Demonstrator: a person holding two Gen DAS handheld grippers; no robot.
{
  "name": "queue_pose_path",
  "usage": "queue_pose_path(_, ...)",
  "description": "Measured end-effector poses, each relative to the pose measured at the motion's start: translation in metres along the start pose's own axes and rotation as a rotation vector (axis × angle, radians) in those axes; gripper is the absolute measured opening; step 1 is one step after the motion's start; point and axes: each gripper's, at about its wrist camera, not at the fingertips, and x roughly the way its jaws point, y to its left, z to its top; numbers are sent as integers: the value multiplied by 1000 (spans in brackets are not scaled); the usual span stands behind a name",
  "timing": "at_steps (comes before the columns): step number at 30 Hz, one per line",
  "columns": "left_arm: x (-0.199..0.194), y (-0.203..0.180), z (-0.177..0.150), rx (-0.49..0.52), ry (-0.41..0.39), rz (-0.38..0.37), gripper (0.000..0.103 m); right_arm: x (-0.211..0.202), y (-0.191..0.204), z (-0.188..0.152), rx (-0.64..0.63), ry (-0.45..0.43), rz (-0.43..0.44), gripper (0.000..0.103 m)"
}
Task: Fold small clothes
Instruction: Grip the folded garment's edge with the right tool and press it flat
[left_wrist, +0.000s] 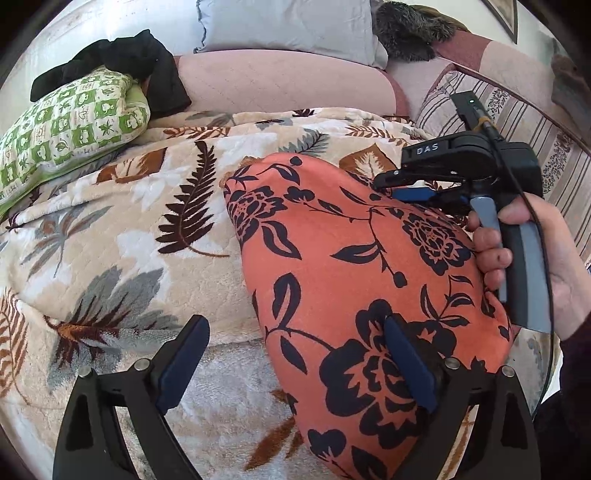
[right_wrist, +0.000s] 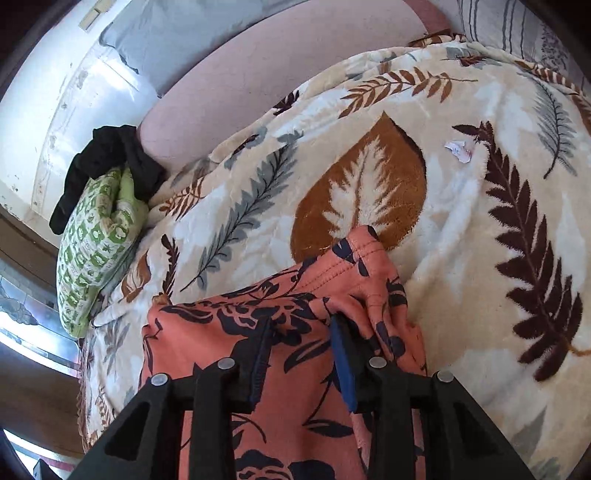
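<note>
Orange cloth: one floral garment (left_wrist: 354, 266) lies on your leaf-print blanket (left_wrist: 147, 229).
Right gripper (right_wrist: 301, 350): yours reads "DAS"; jaws partly apart over a bunched hem, grip unclear.
Left gripper (left_wrist: 295, 369): spread wide, released, one finger over the cloth.
Beyond: one green checked pillow (left_wrist: 66, 129), one black garment (left_wrist: 122, 55).

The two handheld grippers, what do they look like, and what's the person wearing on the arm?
Both grippers are black plastic with dark blue pads and silver pivot pins. The left gripper shows two angular fingers. The right gripper carries white "DAS" lettering, a grey trigger handle, a thin black cable and a small green light on top. The hand on it comes out of a dark sleeve.
</note>
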Motion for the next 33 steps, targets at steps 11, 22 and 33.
queue_pose_path(11,2,-1,0,0,-1,30,100,-106,26,-44,-160,-38,-59,36)
queue_pose_path(22,4,0,0,-13,12,51,103,-106,-41,-113,-52,152,-122,66)
queue_pose_path(33,8,3,1,-35,27,31,103,-109,34,-53,-224,-47,-110,60)
